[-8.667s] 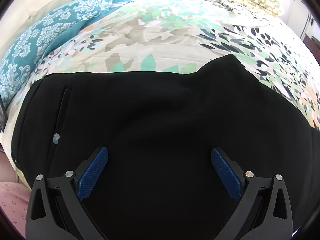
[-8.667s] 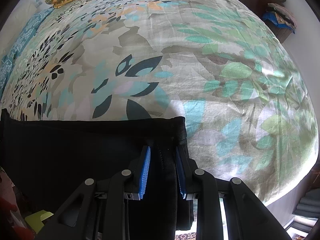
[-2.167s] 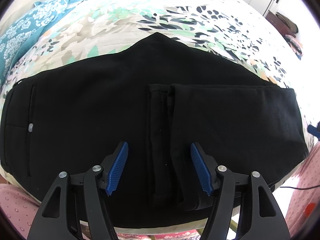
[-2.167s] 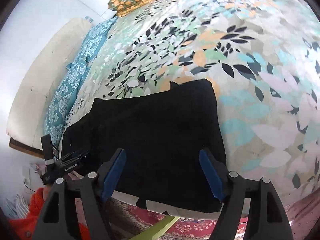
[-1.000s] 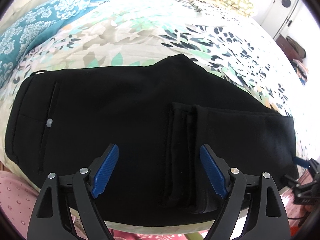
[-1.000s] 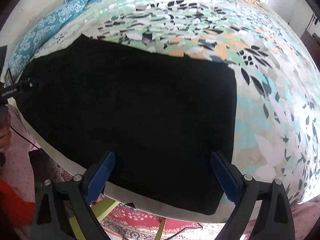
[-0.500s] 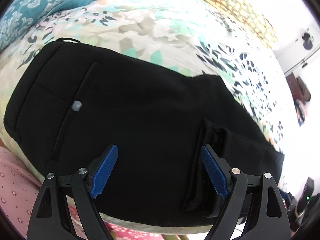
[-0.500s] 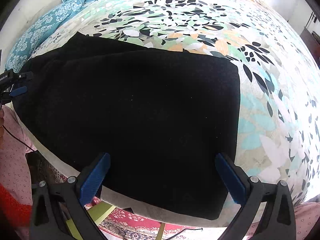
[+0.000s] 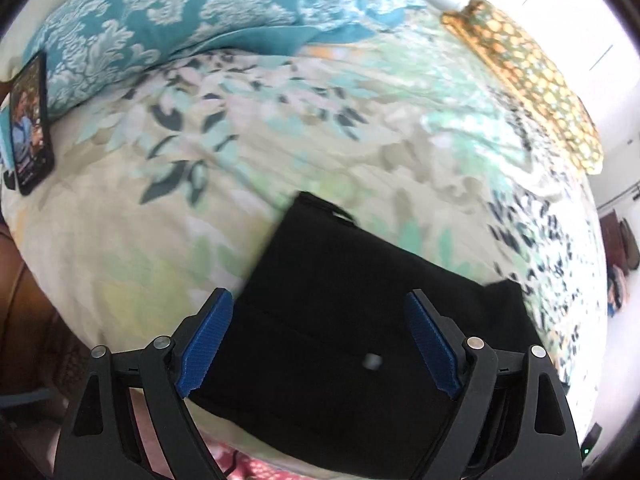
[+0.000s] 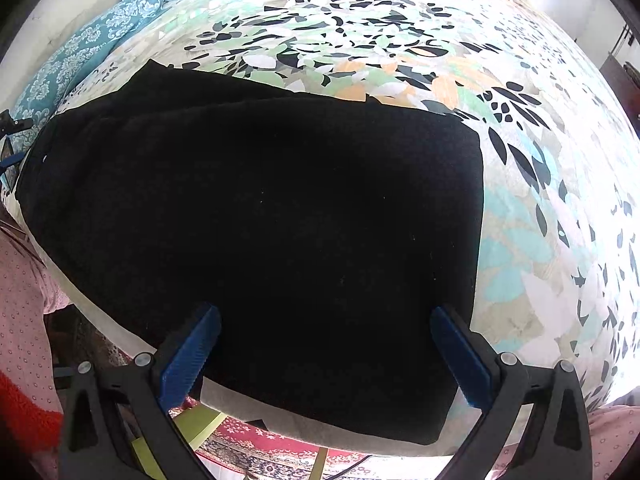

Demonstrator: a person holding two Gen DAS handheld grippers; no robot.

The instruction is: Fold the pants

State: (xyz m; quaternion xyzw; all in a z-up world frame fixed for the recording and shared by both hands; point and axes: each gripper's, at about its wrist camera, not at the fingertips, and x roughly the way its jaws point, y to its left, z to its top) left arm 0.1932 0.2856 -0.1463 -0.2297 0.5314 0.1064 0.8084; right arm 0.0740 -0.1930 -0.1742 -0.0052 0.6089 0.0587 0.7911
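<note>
Left wrist view: the left tongs (image 9: pixel 316 344) are released, their blue pads (image 9: pixel 206 338) spread wide and holding nothing, hovering over the waistband end of the black pants (image 9: pixel 360 320). The pants lie flat on the near edge of the bed (image 9: pixel 120 240), which is covered by a leaf-print sheet. A small pale button (image 9: pixel 373 360) shows on the black cloth between the pads, and a belt loop (image 9: pixel 340 212) sticks out at the far corner of the garment. A teal damask pillow (image 9: pixel 180 8) lies at the far left of the bed, and a yellow-patterned pillow (image 9: pixel 532 88) lies at the far right. A phone (image 9: pixel 30 124) with a lit screen rests at the left edge, just beside the teal pillow. This view is somewhat blurred.

Right wrist view: the right tongs (image 10: pixel 326 354) are also released, pads (image 10: pixel 190 354) wide apart with nothing between them, poised above the near edge of the pants (image 10: pixel 280 220). Here the pants form a broad folded black slab with layered edges visible along the far left side, lying on the near part of the bed (image 10: pixel 540 240) and reaching its near edge. The right edge of the slab is straight. Past the left end of the garment, a small part of the other tool shows at the frame edge. A red patterned rug (image 10: pixel 280 456) shows below the bed edge, and pink dotted fabric (image 10: pixel 24 320) fills the near left.
</note>
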